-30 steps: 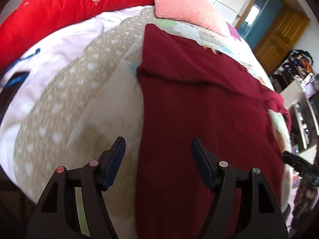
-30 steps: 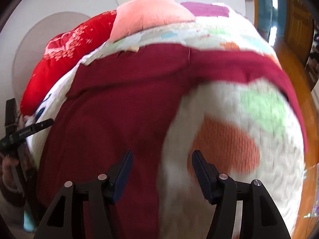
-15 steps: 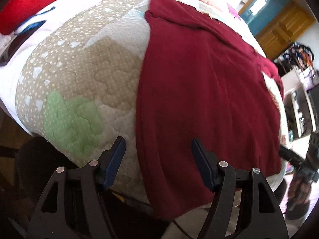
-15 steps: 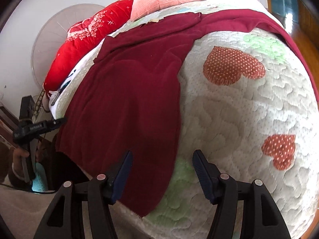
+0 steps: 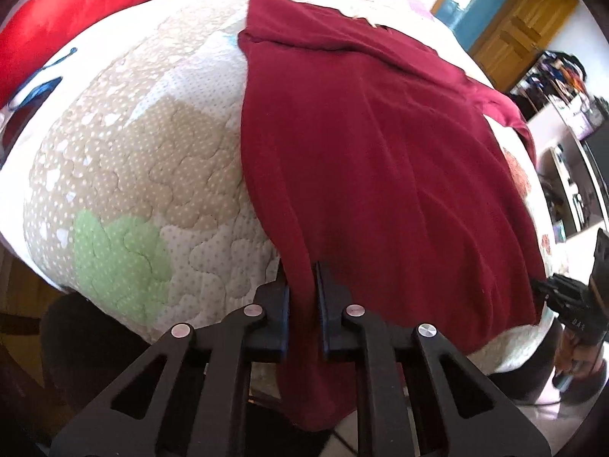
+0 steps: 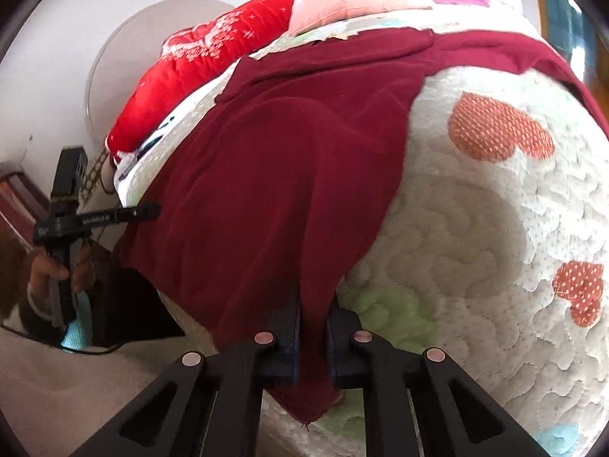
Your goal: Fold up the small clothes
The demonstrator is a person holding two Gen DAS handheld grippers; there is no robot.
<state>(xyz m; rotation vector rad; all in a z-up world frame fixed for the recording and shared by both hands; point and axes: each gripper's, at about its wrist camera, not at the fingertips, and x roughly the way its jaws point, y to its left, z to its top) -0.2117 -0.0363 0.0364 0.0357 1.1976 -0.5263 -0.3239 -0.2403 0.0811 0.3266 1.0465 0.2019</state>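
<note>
We have our left gripper (image 5: 302, 297) pressed together on the near left corner of the dark red garment (image 5: 380, 160), the cloth pinched between both pads and hanging down below them over the bed's edge. Our right gripper (image 6: 313, 327) is likewise closed on the near right corner of the same garment (image 6: 289, 175), a pointed tip of fabric dangling under its fingers.

From those two pinched corners the garment runs away from us, spread flat across the quilt (image 5: 125, 175), its sleeves stretched sideways at the far end. The quilt (image 6: 475, 228) is white and stitched, with a green patch (image 5: 114, 255) just left of our left gripper and orange-red hearts (image 6: 498, 129) to the right of the garment.

Beyond the garment's far edge lie a pink pillow (image 6: 342, 0) and a bright red cushion (image 6: 205, 57) with white patterning, both close to the collar end. In the left wrist view the red cushion (image 5: 76, 19) sits at the top left, and a wooden door (image 5: 521, 26) stands past the bed on the right, with cluttered shelves (image 5: 567, 160) beside it. Each gripper shows at the edge of the other's view: the right one (image 5: 563, 293) low at the right, the left one (image 6: 95, 217) held in a hand (image 6: 49, 270) at the left.
</note>
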